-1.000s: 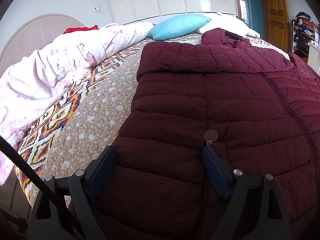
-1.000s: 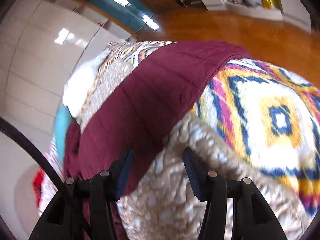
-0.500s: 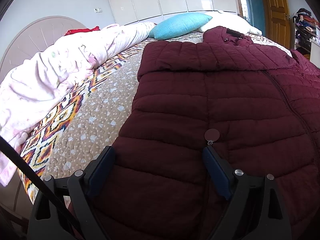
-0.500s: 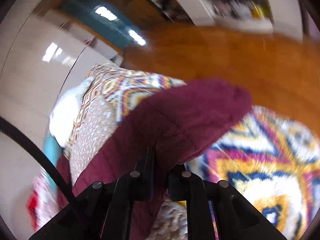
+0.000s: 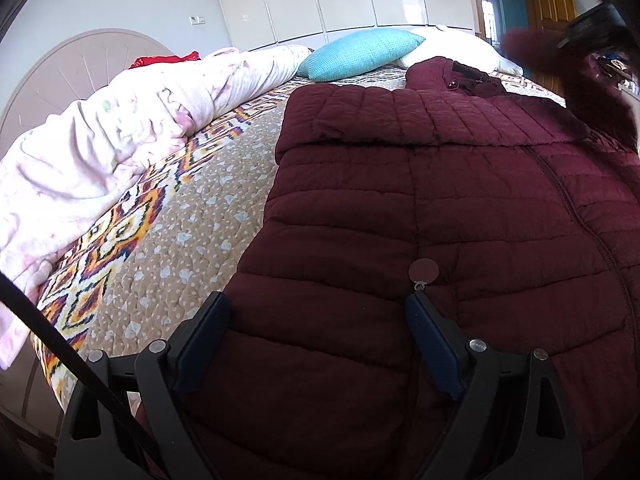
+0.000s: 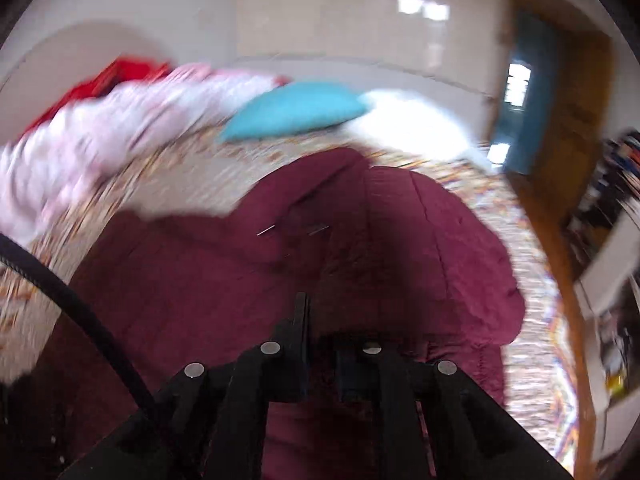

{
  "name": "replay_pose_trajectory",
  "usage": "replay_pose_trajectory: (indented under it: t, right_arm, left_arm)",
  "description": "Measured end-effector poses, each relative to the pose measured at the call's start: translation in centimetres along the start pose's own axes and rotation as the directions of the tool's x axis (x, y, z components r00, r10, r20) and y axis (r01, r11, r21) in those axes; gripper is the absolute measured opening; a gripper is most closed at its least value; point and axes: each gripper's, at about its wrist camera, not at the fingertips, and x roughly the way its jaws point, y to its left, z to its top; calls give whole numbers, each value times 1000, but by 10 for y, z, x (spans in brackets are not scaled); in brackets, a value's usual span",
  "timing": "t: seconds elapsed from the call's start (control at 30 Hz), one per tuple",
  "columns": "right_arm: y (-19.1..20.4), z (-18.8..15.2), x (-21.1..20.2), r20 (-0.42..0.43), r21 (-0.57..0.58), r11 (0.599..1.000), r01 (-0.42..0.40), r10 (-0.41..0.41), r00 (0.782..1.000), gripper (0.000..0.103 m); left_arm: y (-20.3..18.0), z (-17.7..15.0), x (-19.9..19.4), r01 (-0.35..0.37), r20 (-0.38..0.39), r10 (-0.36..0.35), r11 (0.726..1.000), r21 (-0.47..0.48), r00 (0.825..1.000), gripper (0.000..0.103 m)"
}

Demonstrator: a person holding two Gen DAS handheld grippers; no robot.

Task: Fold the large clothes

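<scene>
A maroon quilted puffer jacket (image 5: 440,200) lies flat on the patterned bed, collar toward the pillows. My left gripper (image 5: 316,320) is open, hovering over the jacket's lower left part beside a round zipper pull (image 5: 423,269). My right gripper (image 6: 320,312) is shut on the jacket's right sleeve (image 6: 360,264) and holds it lifted over the jacket body (image 6: 192,280). The raised sleeve and right gripper show blurred at the top right of the left wrist view (image 5: 560,64).
A pink-white duvet (image 5: 120,136) is bunched along the bed's left side. A turquoise pillow (image 5: 360,54) and a white pillow (image 5: 460,48) lie at the head. The patterned bedspread (image 5: 180,216) borders the jacket. Wooden floor (image 6: 568,280) and shelves are to the right.
My right gripper shut on the sleeve, lifted it and swung it over the jacket toward the left. My left gripper stayed open and almost still.
</scene>
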Motion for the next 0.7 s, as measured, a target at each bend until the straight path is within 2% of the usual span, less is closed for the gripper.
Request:
replay_pose_trajectory:
  t: [0.07,0.1,0.17,0.2,0.27,0.4,0.5,0.57,0.6,0.63,0.67,0.7]
  right_arm:
    - [42,-13,22,-81,-52,995,-80,76,994,14]
    - [57,-20,32,-119,-69,993,-94,85,989,17]
    - [70,-34,39,-150,-84,991,-106,93,984,35]
    - [70,-41,39,-159,-74,990,-119,106,982,40]
    - [61,-50,35,-176,-26,991,-131,124,977,43]
    - [34,-62,3,-154,48,984,-170,175,972,45]
    - [-3,-62,-24,-90,139,984,-109,122,988,45]
    - [-27,-59,-28,-68,205,979,0,14,998,43]
    - [-38,-58,-23,-75,226,972,65,-50,996,34]
    - [-47,-56,-13,-95,237,963,127,-107,990,30]
    - [-54,-54,1,-122,246,955,168,-142,982,26]
    - [-58,-50,14,-144,256,949,183,-150,978,25]
  left_arm:
    - [0,0,0,1,1,-1,1000,-1,1000,89]
    - [1,0,0,4,1,-4,1000,-4,1000,89]
    - [1,0,-1,9,1,-9,1000,-8,1000,89]
    - [1,0,-1,12,2,-12,1000,-10,1000,89]
    - [2,-1,-1,19,5,-18,1000,-16,1000,89]
    - [3,-1,-2,22,10,-22,1000,-20,1000,89]
    - [3,-2,-3,25,14,-25,999,-24,1000,89]
    - [3,-2,-3,29,15,-28,999,-27,999,89]
    - [4,-2,-3,30,15,-30,999,-28,999,89]
    - [4,-2,-3,32,16,-32,999,-29,999,89]
    - [4,-2,-3,33,17,-33,999,-30,999,89]
    - [5,-2,-4,34,17,-34,999,-31,999,89]
